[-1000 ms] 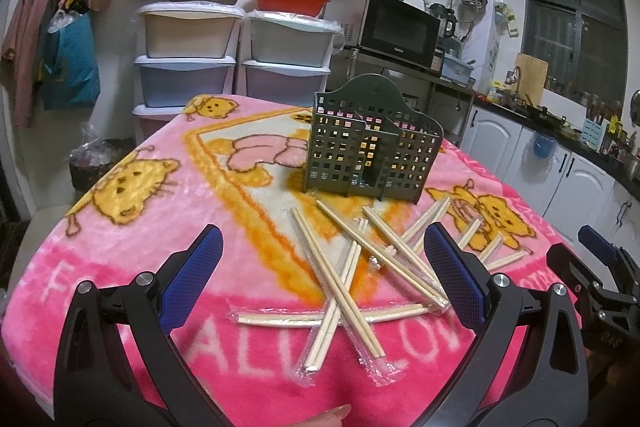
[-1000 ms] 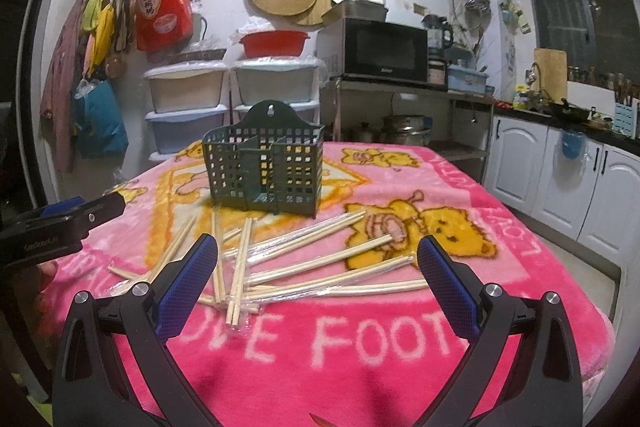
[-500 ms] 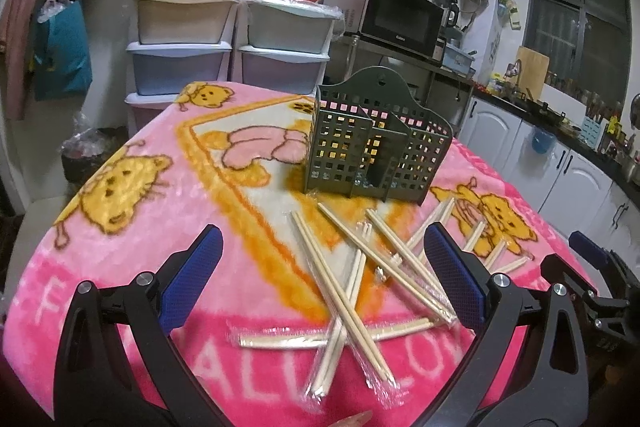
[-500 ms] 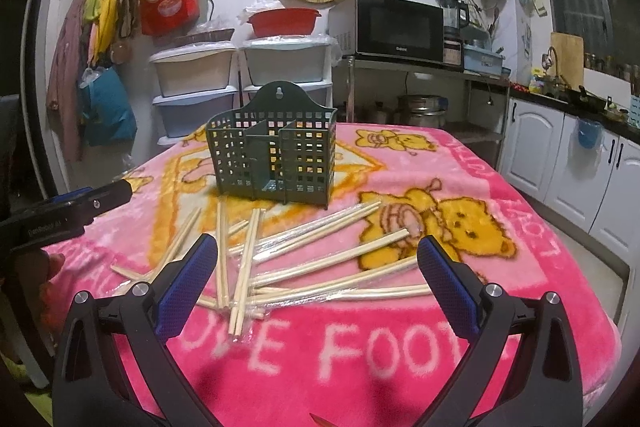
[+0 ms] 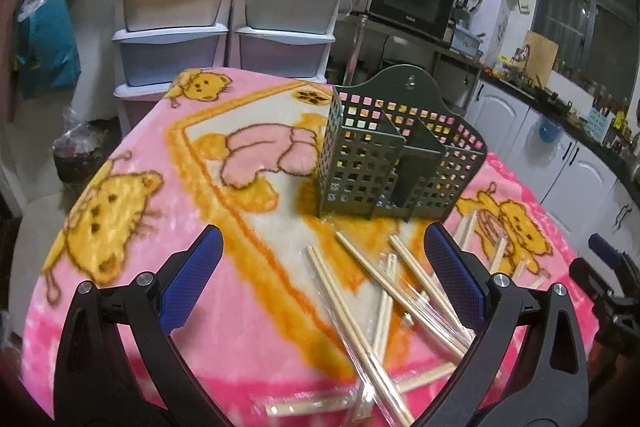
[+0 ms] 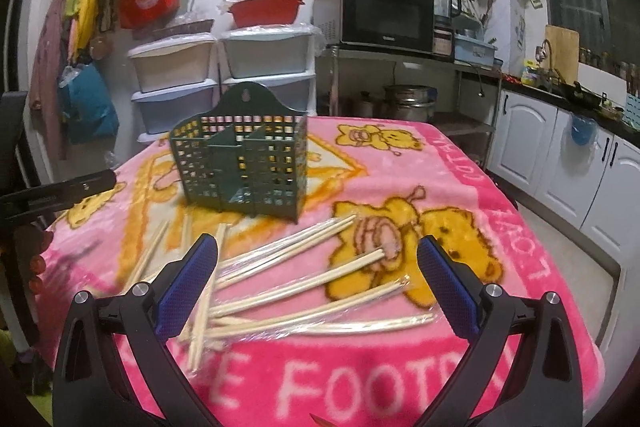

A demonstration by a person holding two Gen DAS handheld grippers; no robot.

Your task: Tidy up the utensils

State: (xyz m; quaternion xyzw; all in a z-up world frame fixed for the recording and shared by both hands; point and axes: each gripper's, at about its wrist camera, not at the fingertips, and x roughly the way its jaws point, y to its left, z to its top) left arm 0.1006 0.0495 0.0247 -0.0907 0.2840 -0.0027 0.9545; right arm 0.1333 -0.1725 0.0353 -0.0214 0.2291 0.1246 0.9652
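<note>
Several pairs of plastic-wrapped wooden chopsticks (image 5: 384,299) lie scattered on the pink blanket, also in the right wrist view (image 6: 304,283). A dark green perforated utensil holder (image 5: 396,163) stands upright behind them, empty as far as I can see; it also shows in the right wrist view (image 6: 244,167). My left gripper (image 5: 320,279) is open and empty, low over the near chopsticks. My right gripper (image 6: 316,283) is open and empty, above the chopsticks on its side. The right gripper's tip shows at the right edge of the left view (image 5: 608,263).
The pink cartoon blanket (image 5: 160,227) covers a round table. Stacked plastic drawers (image 5: 224,27), a microwave (image 6: 384,15) on a shelf and white kitchen cabinets (image 6: 560,155) stand beyond the table. The left gripper shows at the left edge of the right view (image 6: 56,193).
Both grippers have moved forward and lower toward the chopsticks and the holder, which now look closer. Both stay open and nothing on the table has moved.
</note>
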